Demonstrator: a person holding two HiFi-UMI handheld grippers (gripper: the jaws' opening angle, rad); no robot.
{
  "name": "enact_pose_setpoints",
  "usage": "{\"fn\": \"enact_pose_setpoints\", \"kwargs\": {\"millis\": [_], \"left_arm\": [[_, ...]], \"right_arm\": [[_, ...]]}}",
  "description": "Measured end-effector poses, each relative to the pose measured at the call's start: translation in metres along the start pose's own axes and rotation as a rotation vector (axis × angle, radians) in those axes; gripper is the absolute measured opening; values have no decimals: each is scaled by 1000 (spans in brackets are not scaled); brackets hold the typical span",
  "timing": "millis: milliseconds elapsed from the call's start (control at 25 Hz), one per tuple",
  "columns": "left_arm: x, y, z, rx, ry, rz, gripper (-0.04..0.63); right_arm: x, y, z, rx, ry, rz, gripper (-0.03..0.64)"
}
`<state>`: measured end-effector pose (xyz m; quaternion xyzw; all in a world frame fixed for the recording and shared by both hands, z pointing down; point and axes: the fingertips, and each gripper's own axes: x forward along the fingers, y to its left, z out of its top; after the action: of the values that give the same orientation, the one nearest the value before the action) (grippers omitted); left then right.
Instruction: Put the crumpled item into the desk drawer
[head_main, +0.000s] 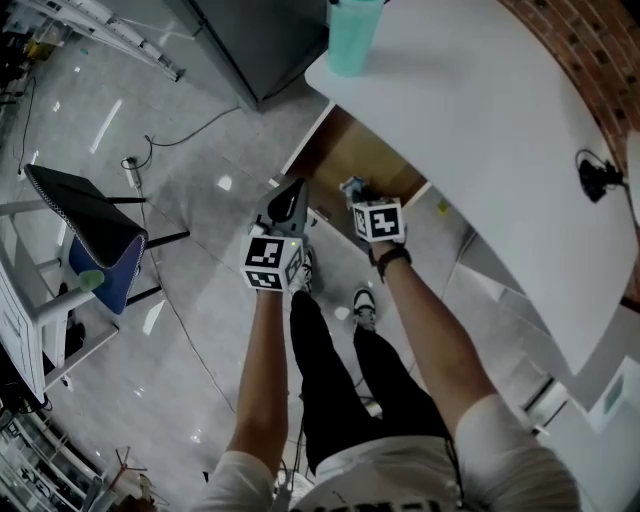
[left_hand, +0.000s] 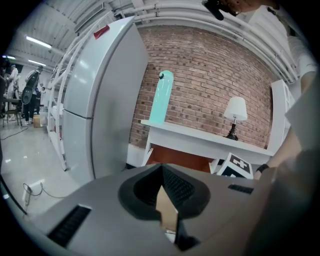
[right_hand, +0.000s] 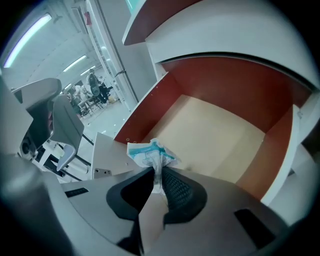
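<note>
Your right gripper (right_hand: 159, 175) is pinching the crumpled item (right_hand: 149, 151), a white wad with blue print, between its pads; the wad sticks out above the jaw tips at the lower centre of the right gripper view. Behind it, filling the middle and right of that view, lies the open desk drawer (right_hand: 215, 135), with a pale tan bottom and red-brown walls. The item hangs over the drawer's near left corner, held in the air and not touching the bottom. Your left gripper (left_hand: 162, 172) has its jaws pressed together with nothing between them, and it points toward the white desk (left_hand: 200, 142) against the brick wall. In the head view both grippers sit near the middle of the frame, the left one just beside the right, in front of the drawer. A teal bottle (head_main: 352, 35) stands on the desk at the top centre, and a dark chair (head_main: 95, 225) stands well apart at the left.
</note>
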<state>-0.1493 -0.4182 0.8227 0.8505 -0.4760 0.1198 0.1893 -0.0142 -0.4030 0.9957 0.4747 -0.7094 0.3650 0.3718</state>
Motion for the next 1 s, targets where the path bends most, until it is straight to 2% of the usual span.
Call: {"fn": "enact_pose_setpoints", "kwargs": {"millis": [120,320,520,840,1000], "left_arm": [[3,3,-6,15,13,-12,-3],[5,7,-5,0,10,-6,-3],[3,6,-1,-7,7,-3,-3],[-13,1,20,-9,12,28,-3],[-26,-11,34,-43,21,43,-3]], "right_arm": [[6,1,-1,37,4,3,40],[4,-3,4,11,0,-12,49],[-3,0,1,2,-4,-5,126],[-45,10,-2,71,-73,26,127],[-85,14,6,50,-130,26,127]]}}
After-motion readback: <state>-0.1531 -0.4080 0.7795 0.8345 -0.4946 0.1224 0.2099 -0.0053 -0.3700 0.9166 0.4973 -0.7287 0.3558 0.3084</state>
